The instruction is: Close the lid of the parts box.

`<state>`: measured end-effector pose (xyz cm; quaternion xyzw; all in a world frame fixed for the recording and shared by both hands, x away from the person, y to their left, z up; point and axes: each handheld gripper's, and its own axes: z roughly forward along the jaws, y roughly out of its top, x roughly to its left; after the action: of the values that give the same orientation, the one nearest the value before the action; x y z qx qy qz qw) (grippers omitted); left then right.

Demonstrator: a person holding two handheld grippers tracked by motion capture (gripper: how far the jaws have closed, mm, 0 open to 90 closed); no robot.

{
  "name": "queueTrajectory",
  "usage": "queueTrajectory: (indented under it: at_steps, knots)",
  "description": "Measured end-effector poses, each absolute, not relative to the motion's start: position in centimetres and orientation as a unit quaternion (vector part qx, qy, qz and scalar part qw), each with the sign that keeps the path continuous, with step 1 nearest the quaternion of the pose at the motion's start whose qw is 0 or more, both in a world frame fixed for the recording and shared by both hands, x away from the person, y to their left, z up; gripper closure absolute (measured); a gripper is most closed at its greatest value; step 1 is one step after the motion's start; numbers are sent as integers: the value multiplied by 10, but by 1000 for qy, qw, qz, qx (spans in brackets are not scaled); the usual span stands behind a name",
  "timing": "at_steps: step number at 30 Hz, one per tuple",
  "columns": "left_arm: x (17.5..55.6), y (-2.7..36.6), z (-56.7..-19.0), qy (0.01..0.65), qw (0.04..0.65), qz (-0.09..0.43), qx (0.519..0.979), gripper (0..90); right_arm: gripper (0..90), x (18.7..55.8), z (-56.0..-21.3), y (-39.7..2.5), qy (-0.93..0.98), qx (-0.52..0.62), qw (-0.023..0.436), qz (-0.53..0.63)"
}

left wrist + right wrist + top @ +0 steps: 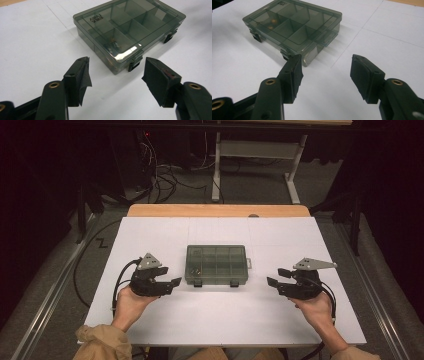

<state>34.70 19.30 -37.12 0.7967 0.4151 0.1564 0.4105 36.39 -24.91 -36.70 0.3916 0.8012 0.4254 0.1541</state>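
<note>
A smoky translucent compartment box (216,265) lies shut in the middle of the white table, with two dark latches on its near side. Small brass-coloured bits show through the lid (113,41) in a near-left compartment. My left gripper (172,277) rests just left of the box, open and empty, aimed at the box's near-left corner (120,67). My right gripper (276,277) sits to the right of the box (292,27), open too, nothing between its jaws, a short gap from the box's right end.
The white table top (220,320) has a wooden strip (218,210) along its far edge. Beyond it stand a white desk frame (255,155) and loose cables (165,177) on the floor. A cable (80,270) trails off the table's left side.
</note>
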Motion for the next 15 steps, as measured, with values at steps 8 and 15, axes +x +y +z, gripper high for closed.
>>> queueTrajectory:
  at_steps: [8,15]
  knots:
    - [343,194,-374,411,413,166,796,367,428,355,-370,-257,796,387,161,437]
    - [341,195,-379,412,418,164,793,366,409,347,-373,-264,789,389,166,447]
